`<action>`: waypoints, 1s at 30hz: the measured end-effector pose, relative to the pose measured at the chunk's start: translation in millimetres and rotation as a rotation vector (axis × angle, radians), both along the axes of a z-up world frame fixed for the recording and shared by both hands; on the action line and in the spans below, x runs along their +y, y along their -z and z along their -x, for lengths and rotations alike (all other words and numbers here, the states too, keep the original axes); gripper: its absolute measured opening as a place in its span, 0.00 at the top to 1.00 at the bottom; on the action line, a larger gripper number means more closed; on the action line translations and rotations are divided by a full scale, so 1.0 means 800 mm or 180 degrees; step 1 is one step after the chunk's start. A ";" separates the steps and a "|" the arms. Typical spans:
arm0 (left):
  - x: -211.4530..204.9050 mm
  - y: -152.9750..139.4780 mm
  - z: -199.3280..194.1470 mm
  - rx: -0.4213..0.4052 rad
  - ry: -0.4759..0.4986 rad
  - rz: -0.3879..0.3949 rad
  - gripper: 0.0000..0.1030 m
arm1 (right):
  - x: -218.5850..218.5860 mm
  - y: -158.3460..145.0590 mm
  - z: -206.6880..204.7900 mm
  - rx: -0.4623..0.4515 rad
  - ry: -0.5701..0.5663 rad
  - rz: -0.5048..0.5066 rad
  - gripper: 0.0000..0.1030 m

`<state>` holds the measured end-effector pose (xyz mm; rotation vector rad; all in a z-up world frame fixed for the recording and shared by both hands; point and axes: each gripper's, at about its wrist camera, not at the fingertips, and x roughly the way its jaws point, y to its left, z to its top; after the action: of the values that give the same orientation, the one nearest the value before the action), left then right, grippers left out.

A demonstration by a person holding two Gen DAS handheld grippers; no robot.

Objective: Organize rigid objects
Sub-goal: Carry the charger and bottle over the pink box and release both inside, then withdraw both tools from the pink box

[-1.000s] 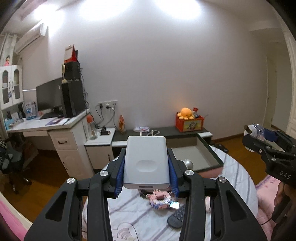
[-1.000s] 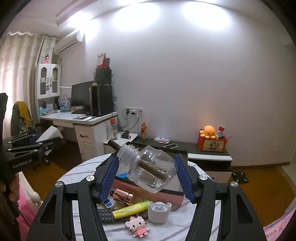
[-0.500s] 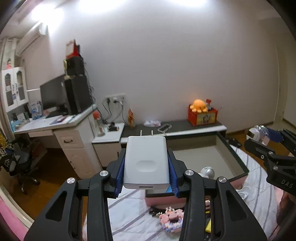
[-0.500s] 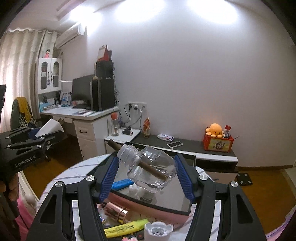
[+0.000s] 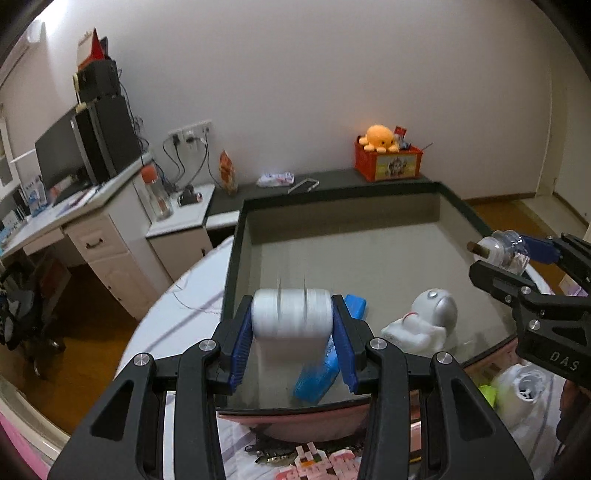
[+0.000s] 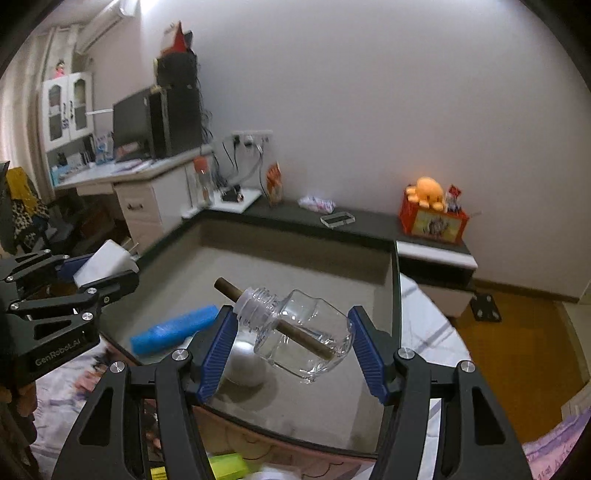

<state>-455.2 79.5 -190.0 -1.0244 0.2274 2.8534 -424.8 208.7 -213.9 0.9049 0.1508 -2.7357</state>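
Box point(image 5: 236, 258) sits on round striped table point(image 5: 177, 306) near desk point(image 5: 74, 218).

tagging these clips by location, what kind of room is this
Most likely a room in a home, a bedroom or study: a white desk with a dark computer monitor, a white wall air conditioner, and an orange octopus plush toy on a low dark cabinet.

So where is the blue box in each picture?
Left wrist view: the blue box lies low in the middle, inside the tray, partly behind the left gripper.
Right wrist view: it lies left of centre.
Shared landmark: orange octopus toy.
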 end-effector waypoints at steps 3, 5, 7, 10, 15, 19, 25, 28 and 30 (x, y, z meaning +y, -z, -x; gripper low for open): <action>-0.002 0.006 0.004 0.0002 -0.0054 0.0000 0.60 | 0.003 0.006 0.003 -0.0051 0.0021 0.0024 0.38; -0.005 0.007 0.005 0.0023 -0.0102 0.0005 0.60 | 0.004 0.009 0.004 -0.0080 0.0038 0.0023 0.38; -0.010 0.005 0.002 0.0040 -0.0132 -0.0002 0.58 | 0.004 0.010 0.004 -0.0102 0.0046 0.0066 0.38; -0.018 -0.004 -0.013 0.0112 -0.0198 -0.0033 0.34 | 0.007 0.004 -0.007 -0.0024 0.0098 0.0095 0.22; -0.041 -0.033 -0.060 0.0355 -0.0327 -0.0124 0.08 | 0.006 -0.019 -0.036 0.0110 0.0112 0.0172 0.21; -0.069 -0.062 -0.106 0.0507 -0.0504 -0.0281 0.01 | 0.007 -0.044 -0.076 0.0315 0.0094 0.0264 0.20; -0.099 -0.090 -0.183 0.0822 -0.0614 -0.0454 0.00 | 0.000 -0.079 -0.145 0.0645 0.0052 0.0294 0.14; -0.104 -0.095 -0.216 0.0894 -0.0556 -0.0458 0.00 | -0.003 -0.091 -0.177 0.0816 0.0100 0.0306 0.00; -0.105 -0.100 -0.233 0.0923 -0.0509 -0.0453 0.00 | -0.005 -0.097 -0.199 0.0950 0.0125 0.0288 0.00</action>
<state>-269.0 -4.6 -110.0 -0.6277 -0.0388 3.1018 -265.3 204.8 -135.9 0.4770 0.0638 -2.8728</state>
